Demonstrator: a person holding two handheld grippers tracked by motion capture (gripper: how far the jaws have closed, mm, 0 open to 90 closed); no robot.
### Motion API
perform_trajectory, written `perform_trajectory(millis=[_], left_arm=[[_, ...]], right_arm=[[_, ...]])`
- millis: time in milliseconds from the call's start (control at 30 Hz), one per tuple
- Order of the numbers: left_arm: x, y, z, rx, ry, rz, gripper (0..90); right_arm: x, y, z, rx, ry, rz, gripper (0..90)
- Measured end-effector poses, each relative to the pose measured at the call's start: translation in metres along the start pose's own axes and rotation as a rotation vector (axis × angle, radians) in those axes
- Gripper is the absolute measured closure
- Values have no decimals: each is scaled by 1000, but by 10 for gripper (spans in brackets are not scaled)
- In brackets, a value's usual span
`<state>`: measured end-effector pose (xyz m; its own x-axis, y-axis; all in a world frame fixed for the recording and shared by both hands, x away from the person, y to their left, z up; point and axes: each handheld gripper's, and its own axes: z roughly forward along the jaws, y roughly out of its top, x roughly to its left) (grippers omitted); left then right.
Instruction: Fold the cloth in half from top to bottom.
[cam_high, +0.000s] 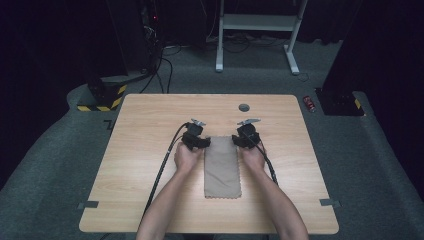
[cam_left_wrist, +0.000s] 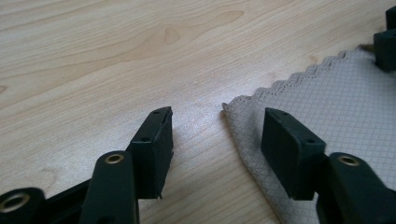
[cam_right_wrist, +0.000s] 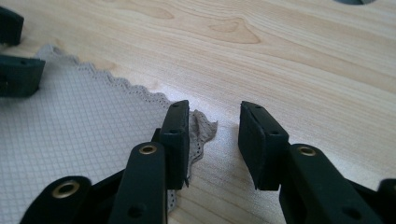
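Left gripper (cam_left_wrist: 217, 140), left gripper view: two black jaws stand apart at the bottom of the frame. The left jaw rests over bare wood; the right jaw sits over the edge of the cloth (cam_left_wrist: 336, 107), whose scalloped corner lies in the gap between them. The pads do not press on the fabric.

Right gripper (cam_right_wrist: 215, 140), right gripper view: jaws likewise apart. The left jaw stands on the rumpled corner of the cloth (cam_right_wrist: 84, 126), slightly lifted at centre frame; the right jaw is over bare wood. Nothing is clamped.

High view: the left gripper (cam_high: 196, 141) and right gripper (cam_high: 245, 137) sit at the two far corners of the cloth (cam_high: 221, 167), a grey-brown rectangle lying flat at the centre of the frame, its long side running from centre toward the bottom edge. Each hand, left hand (cam_high: 186, 157) and right hand (cam_high: 254, 156), flanks a long edge. The wooden table (cam_high: 145, 150) carries a round grey grommet (cam_high: 244, 107) above centre. Grey carpet (cam_high: 50, 150) surrounds the table.
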<state>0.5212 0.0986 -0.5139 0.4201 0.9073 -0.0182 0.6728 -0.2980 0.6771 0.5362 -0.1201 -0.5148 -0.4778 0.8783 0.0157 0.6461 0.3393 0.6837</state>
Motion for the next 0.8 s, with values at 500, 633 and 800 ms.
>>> perform_trajectory(millis=[500,633,800], left_arm=[[-3,3,-1,11,-41,31,716],[-4,4,-1,17,-56,27,808],[-3,4,0,17,-90,16,876]], right_arm=[[6,1,0,7,37,-76,860],[6,1,0,10,44,-83,874],[6,1,0,12,46,-87,881]])
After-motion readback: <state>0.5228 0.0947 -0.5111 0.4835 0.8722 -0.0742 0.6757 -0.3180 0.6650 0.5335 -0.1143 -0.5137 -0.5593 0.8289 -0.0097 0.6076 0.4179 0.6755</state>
